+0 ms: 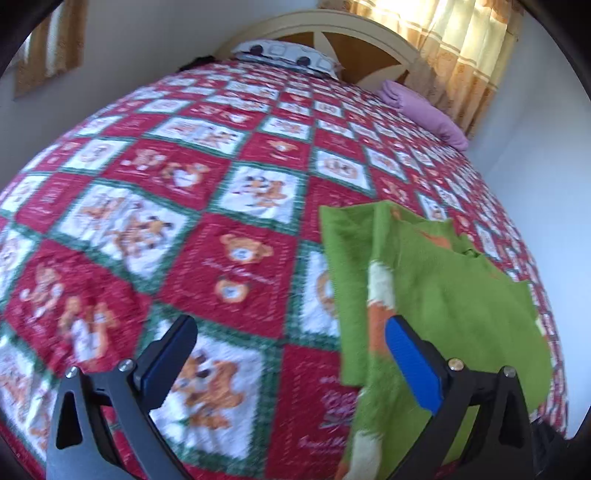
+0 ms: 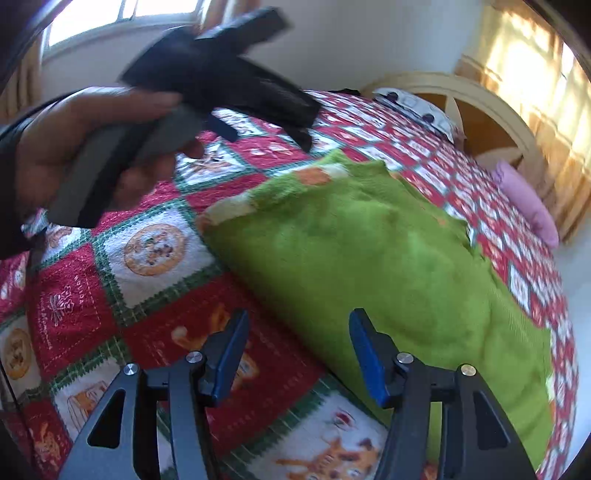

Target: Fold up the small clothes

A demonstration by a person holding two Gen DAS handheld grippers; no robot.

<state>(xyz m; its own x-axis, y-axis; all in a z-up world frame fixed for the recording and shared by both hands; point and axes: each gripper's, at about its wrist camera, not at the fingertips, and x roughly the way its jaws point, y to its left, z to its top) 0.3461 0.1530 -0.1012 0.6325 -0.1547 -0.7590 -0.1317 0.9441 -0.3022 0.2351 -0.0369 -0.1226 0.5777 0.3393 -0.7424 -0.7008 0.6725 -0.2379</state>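
A small green garment (image 1: 443,291) with orange and white trim lies folded over on the red patchwork quilt (image 1: 229,206). In the left wrist view my left gripper (image 1: 291,332) is open and empty, above the quilt at the garment's left edge. In the right wrist view the garment (image 2: 369,251) lies ahead and to the right. My right gripper (image 2: 299,328) is open and empty just above the garment's near edge. The left gripper (image 2: 266,127) shows there too, held in a hand at the upper left, above the quilt (image 2: 122,295).
A folded purple cloth (image 1: 424,110) lies at the far right edge of the bed, near the curtain (image 1: 458,48). A patterned pillow (image 1: 284,55) rests against the cream headboard (image 1: 332,26). The white wall runs along the bed's right side.
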